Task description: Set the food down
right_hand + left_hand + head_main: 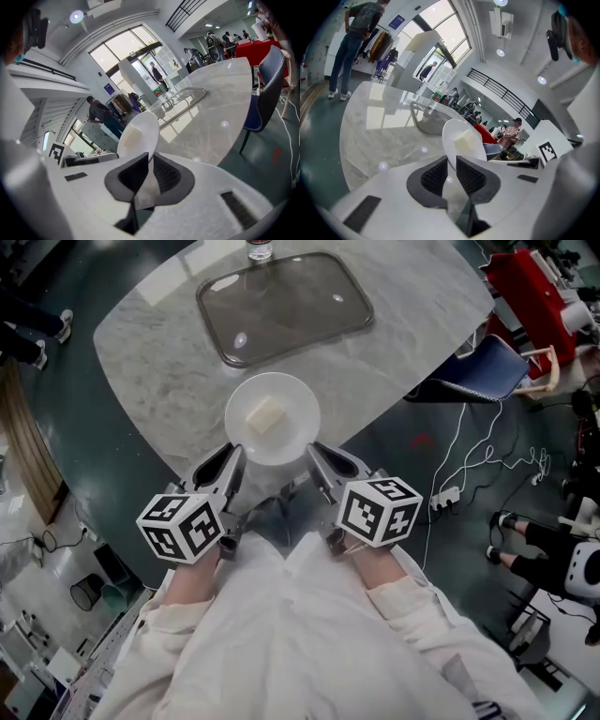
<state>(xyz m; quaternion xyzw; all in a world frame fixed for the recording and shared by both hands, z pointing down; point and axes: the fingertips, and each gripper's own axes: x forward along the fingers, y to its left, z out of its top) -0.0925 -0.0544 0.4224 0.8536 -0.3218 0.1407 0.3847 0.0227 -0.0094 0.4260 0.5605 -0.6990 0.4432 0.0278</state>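
Left tool [234, 461] and right tool [317, 461] both clench the plate [292, 393] rim; food [264, 414] on it.

Head camera looks steeply down from up top onto the near edge of the surface [159, 352]. Each gripper camera rides close behind its pair, my left fingers [432, 177] and my right fingers [167, 174], facing low across from opposite sides. All three share the plate [272, 418].
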